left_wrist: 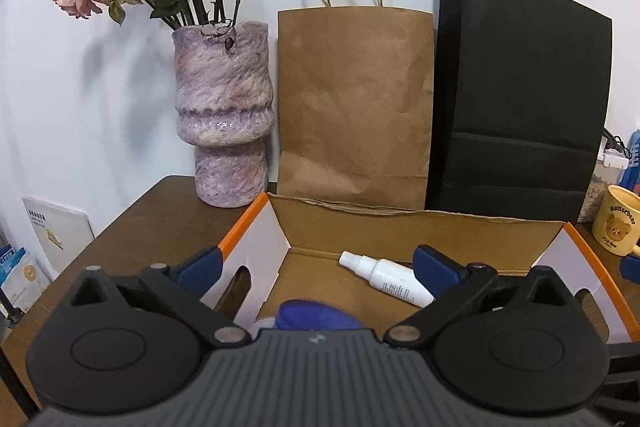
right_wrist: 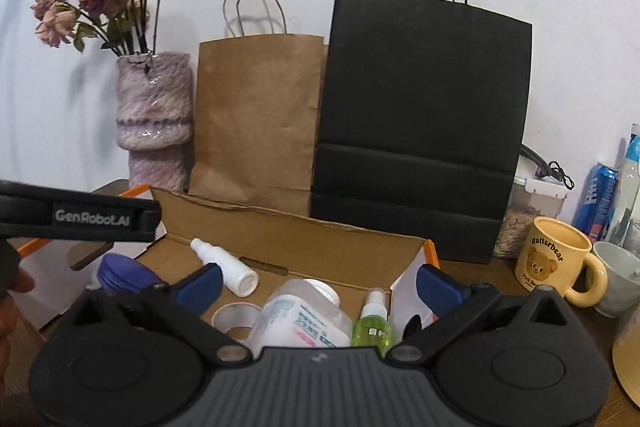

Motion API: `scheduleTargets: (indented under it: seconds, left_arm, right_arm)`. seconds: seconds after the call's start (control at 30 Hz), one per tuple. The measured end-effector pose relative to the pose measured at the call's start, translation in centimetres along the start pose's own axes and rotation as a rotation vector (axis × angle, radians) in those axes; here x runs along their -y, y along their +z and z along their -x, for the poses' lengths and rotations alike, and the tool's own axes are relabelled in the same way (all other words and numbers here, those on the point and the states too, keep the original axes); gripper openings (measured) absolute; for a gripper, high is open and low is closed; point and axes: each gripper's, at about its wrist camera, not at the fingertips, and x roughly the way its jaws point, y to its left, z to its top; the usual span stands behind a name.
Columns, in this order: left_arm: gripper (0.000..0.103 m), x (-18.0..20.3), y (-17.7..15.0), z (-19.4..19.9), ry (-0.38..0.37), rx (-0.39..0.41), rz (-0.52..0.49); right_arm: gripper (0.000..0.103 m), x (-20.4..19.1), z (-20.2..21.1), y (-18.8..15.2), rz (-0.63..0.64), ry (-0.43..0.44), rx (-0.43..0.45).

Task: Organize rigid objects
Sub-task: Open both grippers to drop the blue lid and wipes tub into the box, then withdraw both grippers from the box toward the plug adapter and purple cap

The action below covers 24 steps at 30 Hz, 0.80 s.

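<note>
An open cardboard box (left_wrist: 400, 223) with orange edges sits on the brown table; it also shows in the right wrist view (right_wrist: 320, 239). Inside lie a white spray bottle (left_wrist: 386, 277) (right_wrist: 224, 265), a blue lid (left_wrist: 316, 315) (right_wrist: 120, 273), a clear plastic jar (right_wrist: 304, 315), a green spray bottle (right_wrist: 374, 323) and a silver tape ring (right_wrist: 236, 319). My left gripper (left_wrist: 316, 267) hovers open and empty over the box's left half. My right gripper (right_wrist: 318, 281) hovers open and empty over the box's right half.
A marbled vase (left_wrist: 224, 115) of dried roses, a brown paper bag (left_wrist: 354, 107) and a black paper bag (left_wrist: 520, 99) stand behind the box. A yellow bear mug (right_wrist: 556, 259), a grey cup (right_wrist: 618, 279), a blue can (right_wrist: 598, 199) and a clear bottle (right_wrist: 628, 187) stand at the right.
</note>
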Motion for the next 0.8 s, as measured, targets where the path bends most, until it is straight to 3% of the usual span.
scheduleTargets:
  seconds: [0.8]
  left_arm:
    - [0.103,-0.4,-0.1,1.3,0.021,0.007,0.026]
  right_arm:
    - [0.103,0.3,1.3,0.0,-0.011,0.013,0.011]
